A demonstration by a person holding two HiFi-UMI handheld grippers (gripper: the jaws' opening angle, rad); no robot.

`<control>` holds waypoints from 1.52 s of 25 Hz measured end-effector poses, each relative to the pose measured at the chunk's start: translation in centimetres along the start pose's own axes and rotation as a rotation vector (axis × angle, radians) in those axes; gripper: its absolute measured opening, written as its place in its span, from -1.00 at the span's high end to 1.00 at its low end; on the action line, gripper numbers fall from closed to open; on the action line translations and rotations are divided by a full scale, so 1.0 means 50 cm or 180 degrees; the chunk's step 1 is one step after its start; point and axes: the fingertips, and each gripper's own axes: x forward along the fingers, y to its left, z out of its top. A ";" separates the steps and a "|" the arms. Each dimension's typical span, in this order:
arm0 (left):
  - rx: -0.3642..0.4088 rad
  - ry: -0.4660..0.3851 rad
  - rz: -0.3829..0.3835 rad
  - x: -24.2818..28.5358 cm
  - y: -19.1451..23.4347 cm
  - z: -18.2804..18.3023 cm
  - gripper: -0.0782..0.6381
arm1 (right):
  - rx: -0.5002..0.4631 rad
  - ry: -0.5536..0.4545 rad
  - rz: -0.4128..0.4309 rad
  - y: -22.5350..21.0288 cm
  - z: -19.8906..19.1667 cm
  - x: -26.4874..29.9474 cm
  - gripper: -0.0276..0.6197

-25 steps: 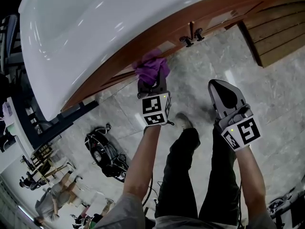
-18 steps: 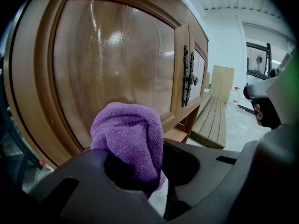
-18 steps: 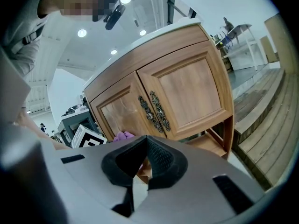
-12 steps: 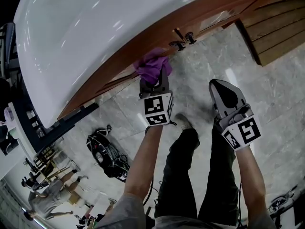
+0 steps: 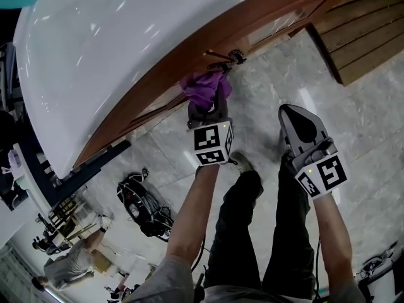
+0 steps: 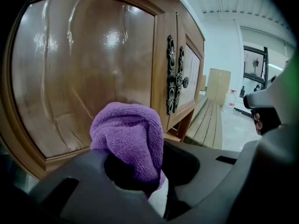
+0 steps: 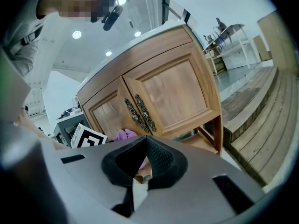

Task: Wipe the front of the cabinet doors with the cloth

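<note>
Head view, left gripper (image 5: 206, 106) clamped on the purple cloth (image 5: 202, 87), cloth up at the cabinet door (image 6: 84, 69) beside the handles (image 6: 175, 78), right gripper (image 5: 295, 120) closed on nothing, well apart from it.

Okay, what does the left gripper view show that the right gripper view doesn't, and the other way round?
Only the left gripper view: the left gripper with its jaws clamped on the bunched purple cloth, close up, in front of the left door's glossy panel.

Only the right gripper view: both cabinet doors whole, a cabinet leg, the left gripper's marker cube, and the right gripper shut on nothing.

Both: the ornate metal handles where the doors meet, some of the cloth, and the wooden steps beside the cabinet.
</note>
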 end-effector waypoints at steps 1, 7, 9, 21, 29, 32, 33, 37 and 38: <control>0.0002 -0.0006 -0.0001 0.004 -0.004 0.002 0.58 | 0.0002 -0.0003 -0.0007 -0.005 0.002 -0.001 0.88; -0.0013 -0.0017 -0.0035 0.027 -0.033 0.012 0.58 | 0.0030 -0.0004 -0.0029 -0.028 0.006 -0.008 0.88; -0.0105 -0.0036 -0.0012 0.033 -0.040 0.015 0.58 | 0.0038 -0.0008 -0.0031 -0.035 0.007 -0.011 0.88; -0.0868 -0.0058 -0.0062 0.042 -0.069 0.021 0.58 | 0.0033 -0.0018 0.0055 -0.041 0.022 -0.027 0.88; -0.0718 -0.0150 -0.0216 -0.026 -0.105 0.065 0.58 | -0.0016 -0.0020 0.0160 0.006 0.058 -0.046 0.88; -0.0655 -0.0188 -0.0225 -0.066 -0.112 0.081 0.58 | -0.0039 -0.0019 0.0205 0.026 0.073 -0.053 0.88; -0.0631 -0.0204 -0.0228 -0.079 -0.114 0.086 0.58 | -0.0052 -0.0018 0.0220 0.033 0.079 -0.055 0.88; -0.0584 -0.0270 -0.0230 -0.134 -0.119 0.108 0.58 | -0.0114 -0.0023 0.0284 0.064 0.102 -0.060 0.88; -0.0579 -0.0287 -0.0228 -0.147 -0.119 0.114 0.58 | -0.0127 -0.0026 0.0298 0.073 0.107 -0.060 0.88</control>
